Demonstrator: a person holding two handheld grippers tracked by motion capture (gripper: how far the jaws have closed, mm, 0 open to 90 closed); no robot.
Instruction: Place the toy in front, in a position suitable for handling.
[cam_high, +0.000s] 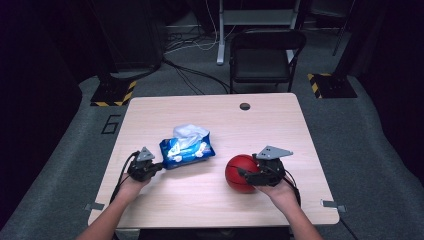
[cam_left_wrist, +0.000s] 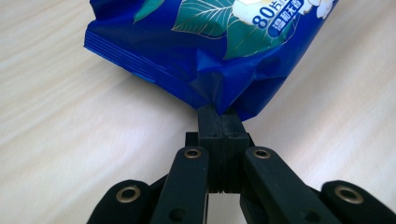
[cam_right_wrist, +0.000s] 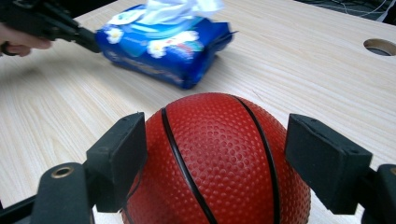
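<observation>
Wipes pack (cam_high: 187, 150): blue soft pouch, white tissue pulled up out of the top, lying on the desk (cam_high: 260, 125) just left of the red ball (cam_high: 241, 173). Long axis runs from its near-left corner up toward the far right. Left tongs (cam_left_wrist: 219, 119) are pinched fully shut on that near-left end seam; in the left gripper view the foil crimp sits right between the two closed pads. The pack body extends away from the tongs, so any pull drags it end-first along its own length.

Ball: red, basketball-style pebbled skin with black seams, resting on the desk. Right tongs (cam_right_wrist: 233, 163) straddle it, jaws set wide; left pad touches the skin, right pad looks just off it, so I can't confirm a real grip.

Left hand (cam_high: 131, 186) is the nearer one to the pack; right hand (cam_high: 282, 192) sits behind the ball.

Print on the pack: "80" plus Chinese characters, white flowers, green leaves. Brand name not readable.
</observation>
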